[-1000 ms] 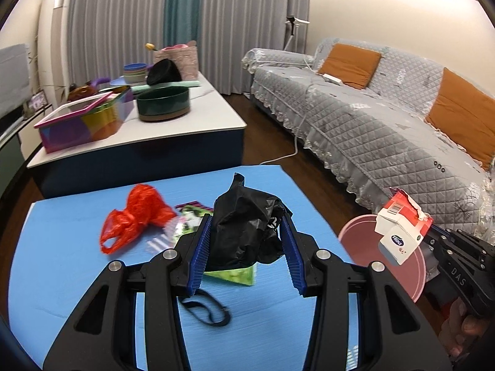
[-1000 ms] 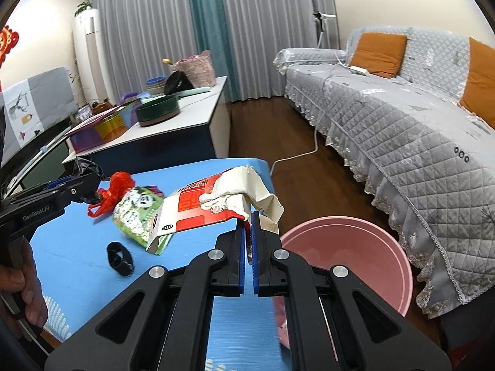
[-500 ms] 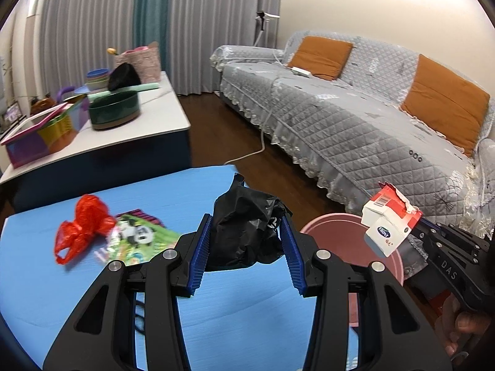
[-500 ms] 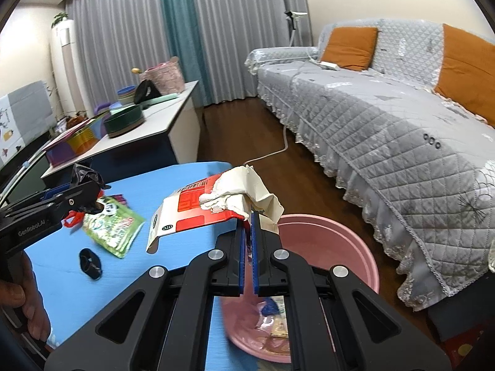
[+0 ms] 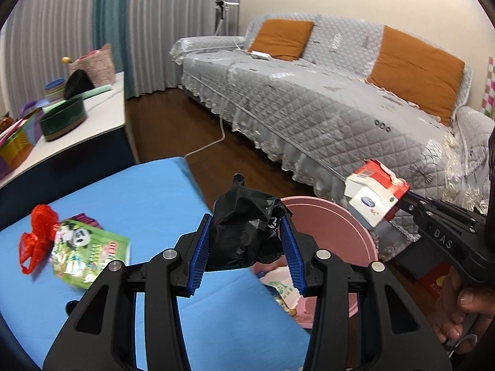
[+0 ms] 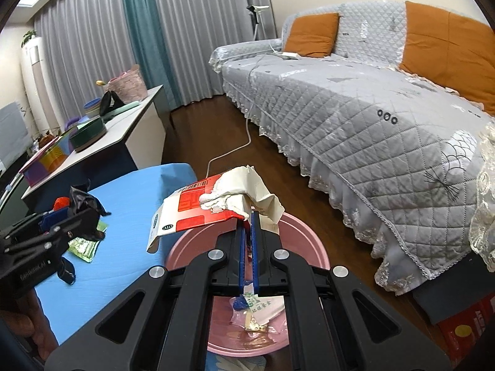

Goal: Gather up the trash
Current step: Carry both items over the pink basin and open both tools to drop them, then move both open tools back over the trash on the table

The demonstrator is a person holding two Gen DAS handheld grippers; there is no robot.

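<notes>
On the blue table (image 5: 148, 204) to your left lie a red bag (image 5: 37, 238) and a green packet (image 5: 86, 253). Your left gripper (image 5: 247, 247) has its jaws clamped on a black bag (image 5: 244, 235) at the table's edge. Your right gripper (image 6: 247, 232) pinches a torn carton (image 6: 198, 213) above the pink bin (image 6: 297, 232).

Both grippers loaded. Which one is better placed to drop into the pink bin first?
Right, probably. The right gripper holds the torn red carton directly above the pink bin. The left gripper, shut on the black bag, sits near the blue table edge, short of the opening.
</notes>
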